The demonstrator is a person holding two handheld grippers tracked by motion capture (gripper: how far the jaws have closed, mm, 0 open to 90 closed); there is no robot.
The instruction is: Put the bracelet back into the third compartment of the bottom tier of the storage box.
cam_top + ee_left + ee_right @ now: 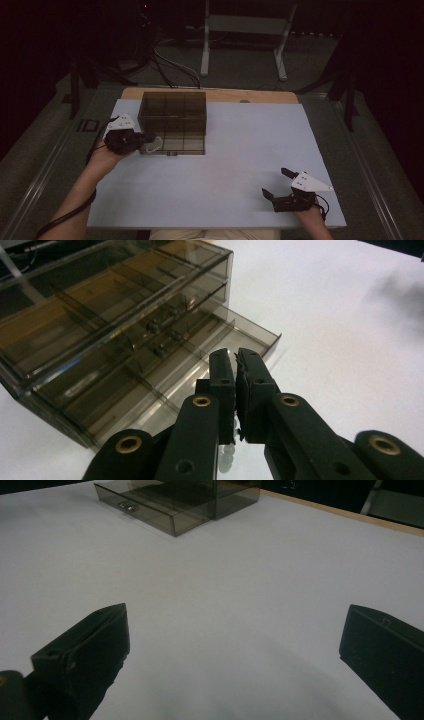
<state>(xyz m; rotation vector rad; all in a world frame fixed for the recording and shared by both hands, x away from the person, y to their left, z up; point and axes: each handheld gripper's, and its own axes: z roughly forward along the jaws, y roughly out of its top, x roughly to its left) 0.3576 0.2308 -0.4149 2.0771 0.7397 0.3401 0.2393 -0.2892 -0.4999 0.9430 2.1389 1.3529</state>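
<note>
A smoky see-through drawer box (172, 112) stands at the back left of the white table top (235, 165), with its bottom drawer (175, 145) pulled out toward me. My left gripper (146, 141) hovers at the drawer's left front corner, jaws pressed together. A small pale clear piece (156, 143) shows at its tips. In the left gripper view the shut gripper (236, 357) points over the open drawer (200, 355), and a bit of clear material (227, 452) peeks out below the jaws. My right gripper (279, 182) rests near the front right with jaws spread wide, the gripper (235, 650) holding nothing.
The box's upper drawers (115, 305) are closed and split by dividers. A wooden strip (250, 96) runs along the table's far edge. Beyond it are a white frame's legs (205, 50) and cables (165, 65) on the floor. The drawer box (175, 502) lies far ahead of the right gripper.
</note>
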